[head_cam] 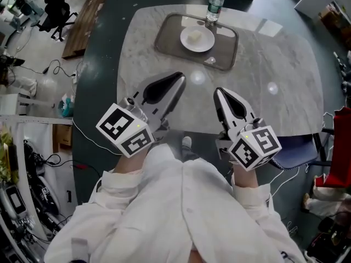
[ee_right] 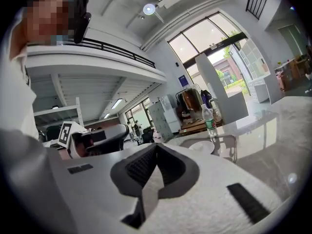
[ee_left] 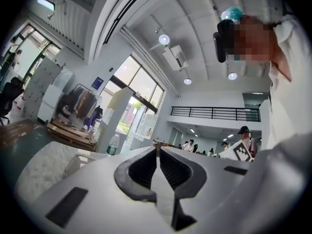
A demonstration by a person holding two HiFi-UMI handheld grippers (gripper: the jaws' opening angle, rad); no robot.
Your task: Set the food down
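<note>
We list: left gripper and right gripper, each with jaws pressed together on nothing, above the table's near edge. The food, a pale lump too small for us to name, lies on the plate in the tray at 12 o'clock. A bottle stands at 1 o'clock from the plate. Bare marble runs between tray and tongs. Our sleeves hide the 6 o'clock edge.

Overhead down, gripper views level, sharing bottle

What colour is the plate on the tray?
The plate is white; the head view shows it best.
</note>
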